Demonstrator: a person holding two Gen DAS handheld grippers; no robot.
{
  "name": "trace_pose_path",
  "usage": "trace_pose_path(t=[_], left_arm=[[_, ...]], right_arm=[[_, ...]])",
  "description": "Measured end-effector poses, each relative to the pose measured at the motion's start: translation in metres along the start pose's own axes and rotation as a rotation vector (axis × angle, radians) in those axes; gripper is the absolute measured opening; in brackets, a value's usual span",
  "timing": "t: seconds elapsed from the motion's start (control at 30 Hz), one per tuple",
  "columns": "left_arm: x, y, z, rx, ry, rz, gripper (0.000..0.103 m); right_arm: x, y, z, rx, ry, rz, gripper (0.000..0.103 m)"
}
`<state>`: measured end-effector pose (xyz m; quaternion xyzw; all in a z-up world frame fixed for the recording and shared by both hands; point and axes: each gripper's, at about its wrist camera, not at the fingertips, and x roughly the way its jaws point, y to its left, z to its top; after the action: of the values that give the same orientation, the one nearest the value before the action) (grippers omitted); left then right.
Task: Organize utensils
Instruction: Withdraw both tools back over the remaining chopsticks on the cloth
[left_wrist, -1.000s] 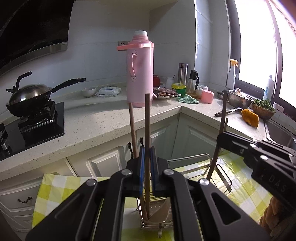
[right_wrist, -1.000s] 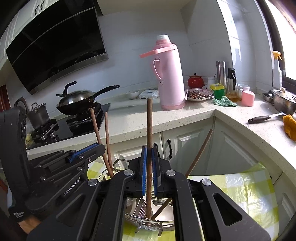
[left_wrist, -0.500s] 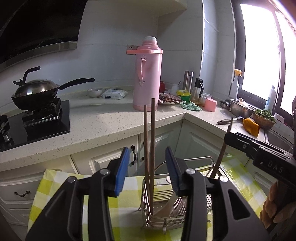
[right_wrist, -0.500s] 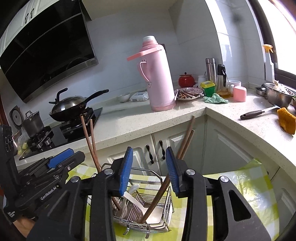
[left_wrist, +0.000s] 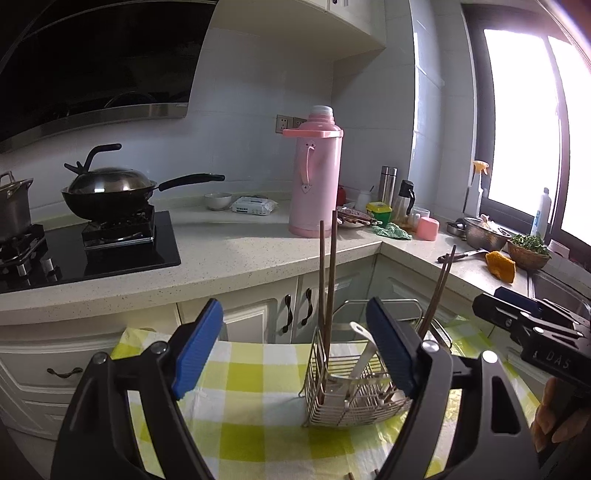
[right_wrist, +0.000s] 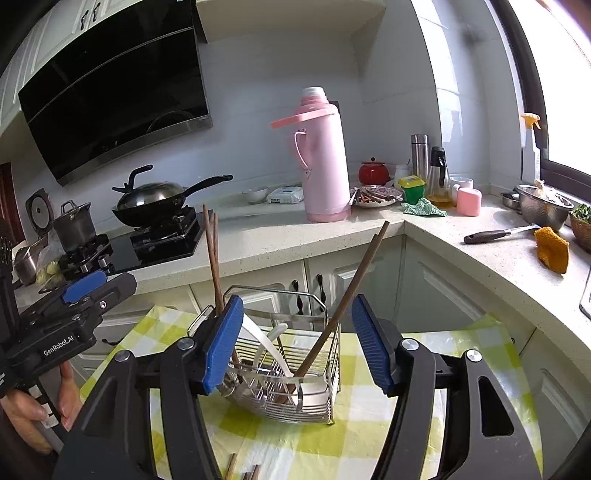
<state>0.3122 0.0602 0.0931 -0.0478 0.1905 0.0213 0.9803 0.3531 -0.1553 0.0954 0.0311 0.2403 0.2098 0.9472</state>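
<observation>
- Stainless wire utensil caddy (left_wrist: 354, 391) sits on the yellow-and-white checked tablecloth (left_wrist: 255, 373), just in front of both claws.
- Two brown chopsticks (left_wrist: 327, 280) stand nearly upright in its left compartment; another pair (right_wrist: 347, 299) leans right out of the right side. A white spoon (right_wrist: 271, 354) lies tilted in between.
- Left gripper (left_wrist: 295, 350) is opening right now, blue pads spread wide, not gripping a thing. The caddy only shows through the gap, further off.
- Right gripper (right_wrist: 297, 343) same deal: opening, pads apart, holding nothing, with the caddy beyond them.
- Few more chopstick ends (right_wrist: 242, 470) poke in at the near edge of the cloth, right wrist view.
- Far side: pink thermos (left_wrist: 316, 177) on the speckled counter (left_wrist: 229, 258), lidded wok (left_wrist: 109, 194) on the stove to the left.
- Fingers of a hand (right_wrist: 40, 402) wrap the left gripper's handle.
</observation>
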Motion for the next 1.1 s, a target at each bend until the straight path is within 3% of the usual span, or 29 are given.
trace_pose_path(t=[0.13,0.4,0.7,1.1], left_arm=[[-0.020,0.006,-0.017,-0.005,0.024,-0.033,0.089],[-0.062,0.011,-0.065,-0.002,0.057,-0.033,0.098],[-0.085,0.006,-0.130,0.036,0.136,-0.016,0.098],[-0.091,0.021,-0.192,-0.037,0.220,-0.019,0.098]], right_arm=[[-0.021,0.009,-0.015,-0.033,-0.002,0.014,0.074],[-0.059,0.021,-0.065,-0.036,0.029,0.012,0.078],[-0.078,0.030,-0.125,-0.017,0.099,0.012,0.084],[-0.074,0.037,-0.187,0.006,0.188,-0.004,0.084]])
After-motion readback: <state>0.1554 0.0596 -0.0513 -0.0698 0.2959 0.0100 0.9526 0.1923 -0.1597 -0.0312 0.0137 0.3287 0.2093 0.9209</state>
